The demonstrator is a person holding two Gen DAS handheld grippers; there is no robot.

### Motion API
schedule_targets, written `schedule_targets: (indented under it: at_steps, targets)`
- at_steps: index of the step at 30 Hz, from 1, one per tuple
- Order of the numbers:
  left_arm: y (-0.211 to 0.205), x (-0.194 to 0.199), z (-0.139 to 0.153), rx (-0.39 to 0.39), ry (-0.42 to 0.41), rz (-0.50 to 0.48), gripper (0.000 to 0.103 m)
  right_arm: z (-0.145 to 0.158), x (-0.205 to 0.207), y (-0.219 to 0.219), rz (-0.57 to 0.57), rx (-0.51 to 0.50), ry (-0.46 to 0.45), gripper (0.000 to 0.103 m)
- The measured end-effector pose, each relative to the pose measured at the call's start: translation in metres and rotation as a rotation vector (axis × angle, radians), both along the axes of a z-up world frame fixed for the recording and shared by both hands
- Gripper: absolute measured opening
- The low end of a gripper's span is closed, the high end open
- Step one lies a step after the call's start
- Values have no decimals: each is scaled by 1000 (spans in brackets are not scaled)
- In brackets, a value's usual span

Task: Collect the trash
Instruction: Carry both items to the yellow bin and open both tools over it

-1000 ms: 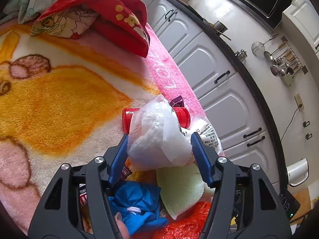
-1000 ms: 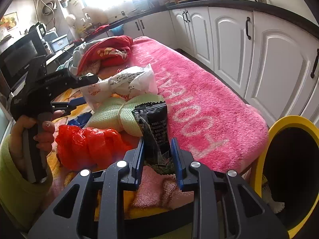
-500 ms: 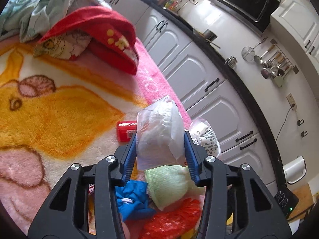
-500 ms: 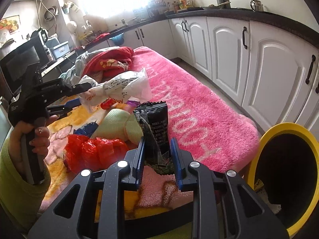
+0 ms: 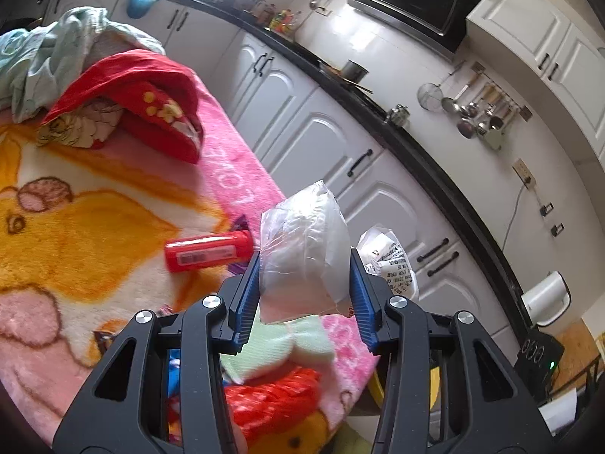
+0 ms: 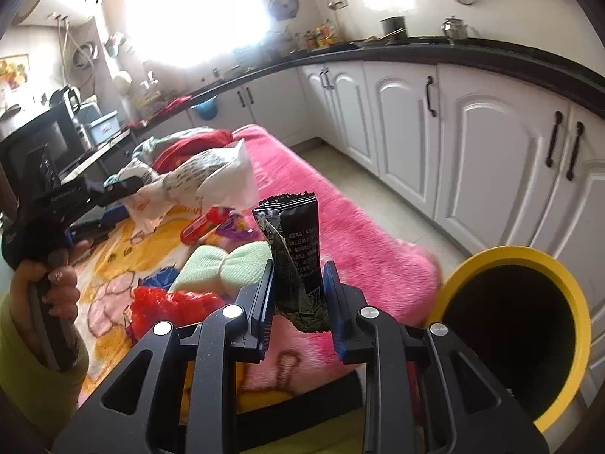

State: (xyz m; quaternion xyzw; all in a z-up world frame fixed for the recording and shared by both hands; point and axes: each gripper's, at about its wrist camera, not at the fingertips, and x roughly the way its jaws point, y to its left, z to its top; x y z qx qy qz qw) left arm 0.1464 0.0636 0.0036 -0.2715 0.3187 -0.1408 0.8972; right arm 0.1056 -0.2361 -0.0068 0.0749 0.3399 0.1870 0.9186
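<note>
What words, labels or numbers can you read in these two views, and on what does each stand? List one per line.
Pink blanket: large white letters, cut off and partly covered; not readable as a word.
White plastic bag: dark print, too blurred.
Black wrapper: small white print, too small.
Red tube: label, blurred.

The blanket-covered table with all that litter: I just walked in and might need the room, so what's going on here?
A person is clearing trash using two handheld grippers. The left gripper has just closed on a white plastic bag; the right gripper grips a black wrapper near the yellow-rimmed bin. A red tube lies on the blanket.
</note>
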Motion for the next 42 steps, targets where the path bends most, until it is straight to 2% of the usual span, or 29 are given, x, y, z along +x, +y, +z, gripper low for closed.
schedule_targets:
  at_steps: [11, 23, 35, 42]
  targets:
    - [-54, -6, 1, 17, -15, -110, 36, 19, -12, -61, -143, 57, -38, 24]
    - [-120, -6, -7, 58, -12, -204, 36, 16, -31, -125, -316, 78, -37, 24]
    - [-215, -2, -16, 201, -41, -341, 36, -4, -53, -182, -472, 49, -7, 24]
    - [-254, 4, -26, 272, -44, -403, 36, -18, -64, -201, -507, 12, 6, 24]
